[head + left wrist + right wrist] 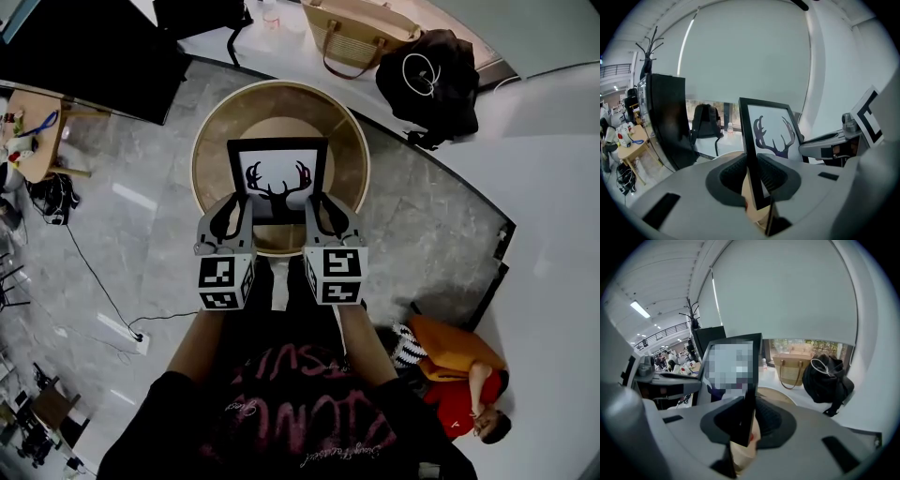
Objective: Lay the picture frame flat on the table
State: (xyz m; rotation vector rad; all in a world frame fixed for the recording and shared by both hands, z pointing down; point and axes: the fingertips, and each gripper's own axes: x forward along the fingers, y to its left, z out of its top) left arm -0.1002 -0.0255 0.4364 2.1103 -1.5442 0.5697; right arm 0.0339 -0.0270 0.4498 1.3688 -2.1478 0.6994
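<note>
Black picture frame, antler print, upright over centre of round wooden worktop, print side toward person. Contact with worktop: cannot tell.

Left hand-held gripper pinching frame's left edge near bottom corner. Right hand-held gripper pinching right edge, same height. Both over near side of worktop, frame between them.

Beyond far side of worktop: straw bag, black backpack just beside it. Grey tiled floor around worktop.
</note>
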